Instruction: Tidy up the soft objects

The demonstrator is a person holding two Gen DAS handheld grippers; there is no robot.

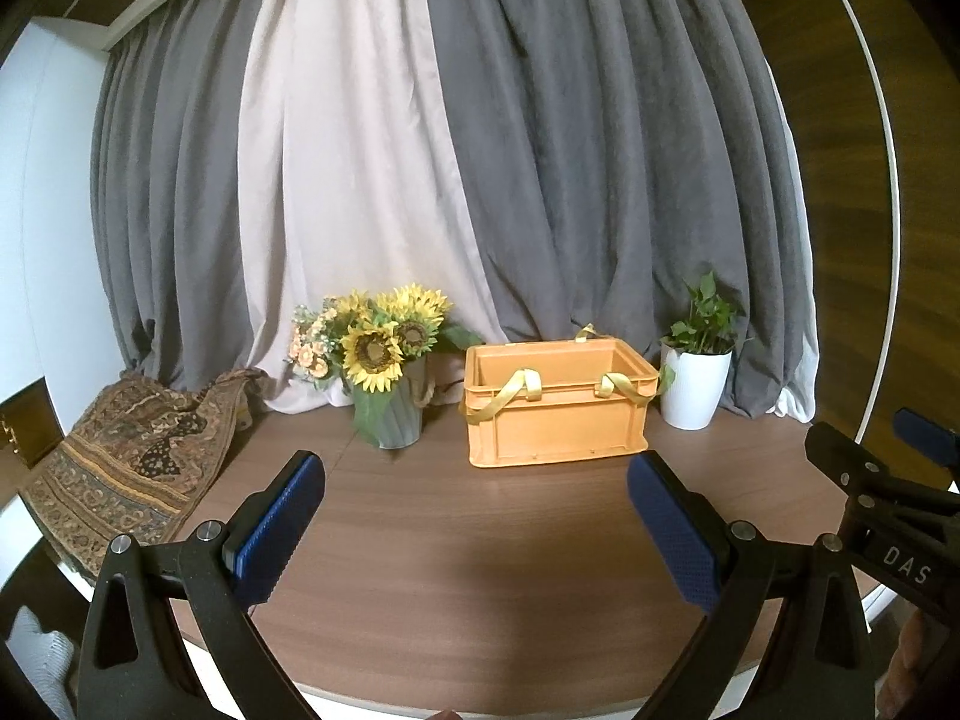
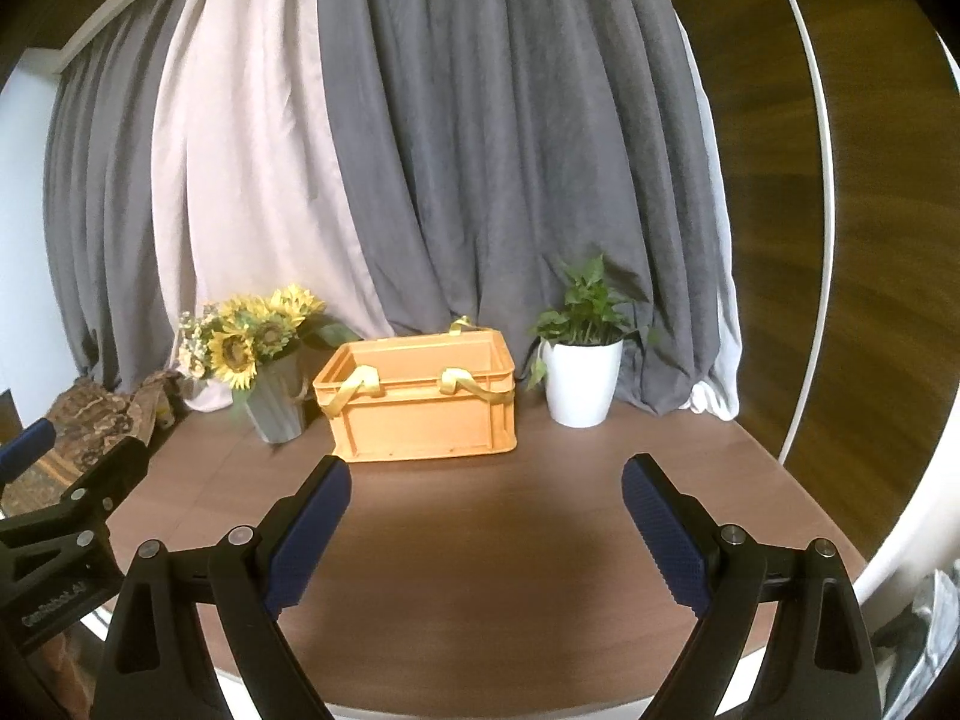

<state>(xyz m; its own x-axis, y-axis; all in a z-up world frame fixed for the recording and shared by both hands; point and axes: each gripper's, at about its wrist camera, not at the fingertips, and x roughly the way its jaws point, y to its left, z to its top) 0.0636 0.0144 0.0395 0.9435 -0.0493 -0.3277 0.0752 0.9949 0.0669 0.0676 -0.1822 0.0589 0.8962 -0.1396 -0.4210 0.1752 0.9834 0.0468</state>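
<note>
One orange crate [image 1: 555,405] on table [image 1: 480,540], yellow straps [image 1: 522,387] draped over rim; both grippers' fingers wide, empty.

Left claw [image 1: 477,525] black, blue ribbed pads [image 1: 276,534], silver screws, right claw [image 2: 486,531] alike

Two fisheye views, side by side above the near edge of the counter [image 1: 480,540], angled slightly downward toward the curtains [image 1: 540,150]. Left view set further left. Shared in both: orange crate [image 1: 555,405], sunflower vase [image 2: 276,408], white plant pot [image 2: 582,384]; each neighbouring fingers at frame edge.
</note>
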